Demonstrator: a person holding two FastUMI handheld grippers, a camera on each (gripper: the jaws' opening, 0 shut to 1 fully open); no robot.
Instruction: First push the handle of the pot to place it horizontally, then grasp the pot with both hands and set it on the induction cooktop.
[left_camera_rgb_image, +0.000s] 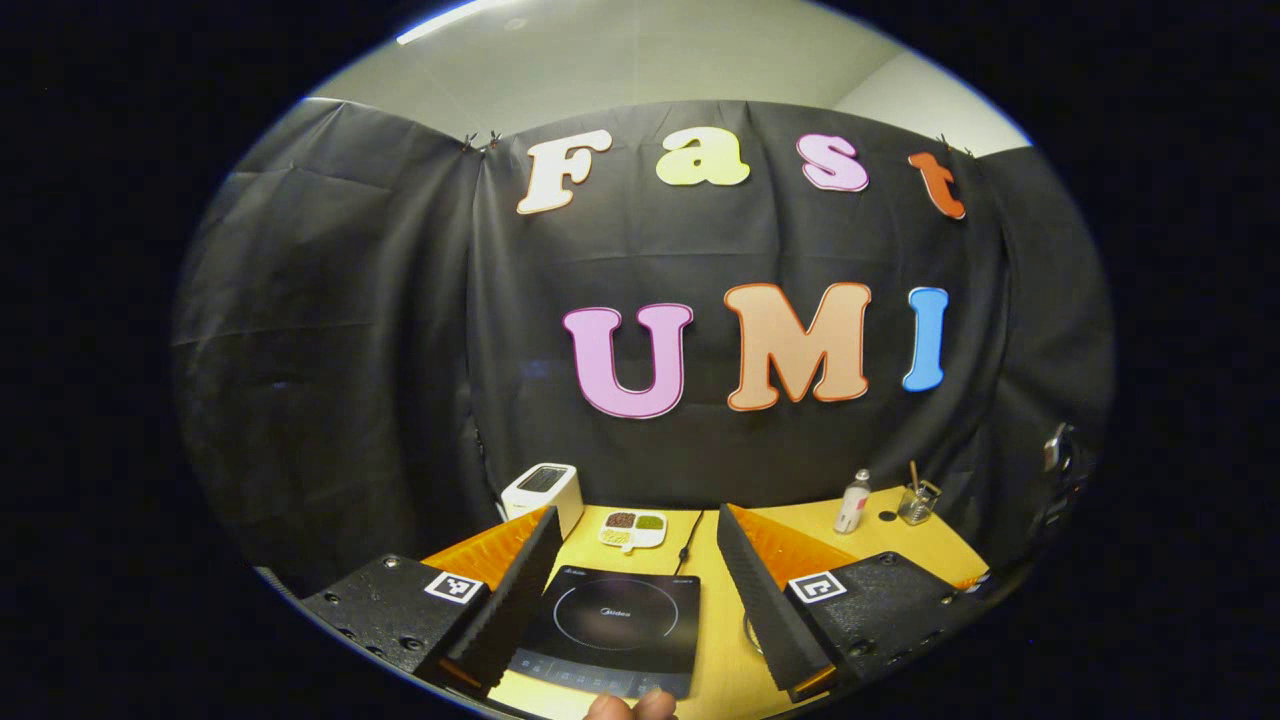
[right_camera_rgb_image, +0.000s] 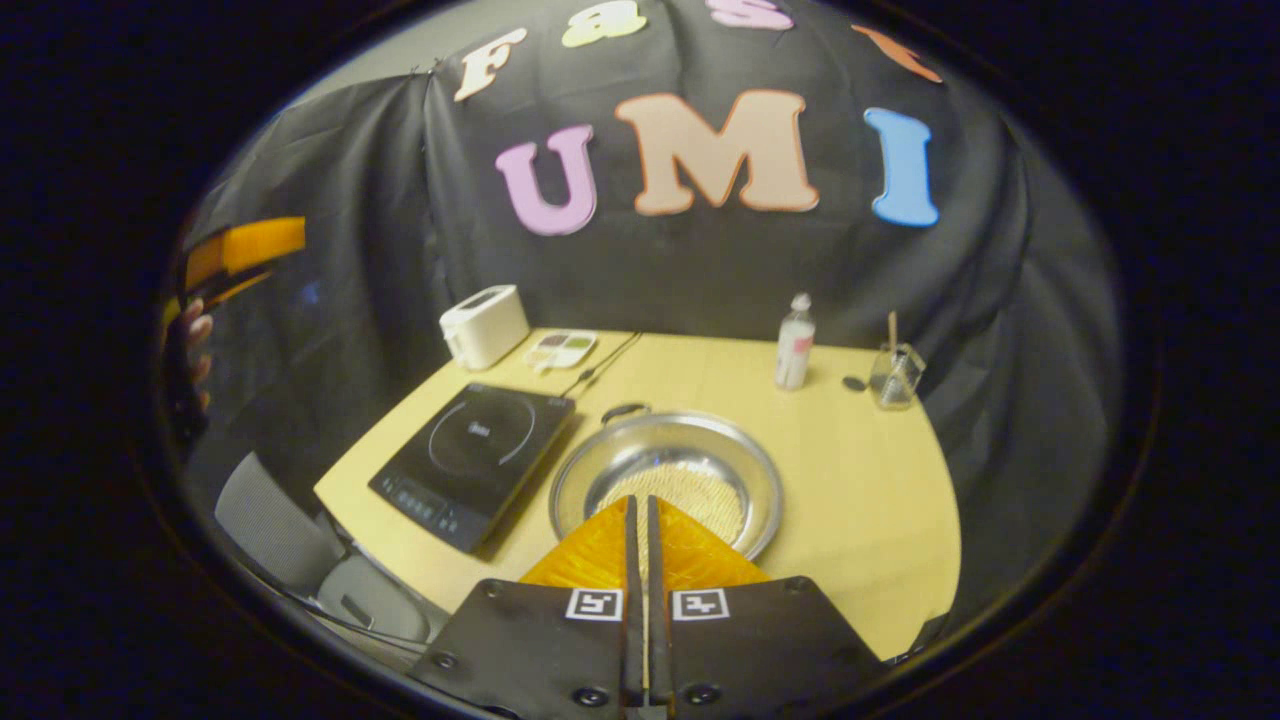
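In the left gripper view I see my left gripper (left_camera_rgb_image: 635, 570) spread wide and holding nothing, with the induction cooktop (left_camera_rgb_image: 610, 630) on the table (left_camera_rgb_image: 930, 550) between its fingers at 6 o'clock. In the right gripper view my right gripper (right_camera_rgb_image: 641, 530) is closed with nothing between its fingers, just above the pot (right_camera_rgb_image: 667, 480), whose handle (right_camera_rgb_image: 625, 410) sits at its 11 o'clock rim; the cooktop lies just beside the pot at 9 o'clock.

A staged kitchen booth: black cloth wall (right_camera_rgb_image: 700, 270) hung behind a yellow table (right_camera_rgb_image: 860, 480) that carries an induction cooktop (right_camera_rgb_image: 470, 455) ahead-left of the right claw, a steel pot (right_camera_rgb_image: 690, 465) just ahead of it, and a white toaster (right_camera_rgb_image: 484, 325) far left.
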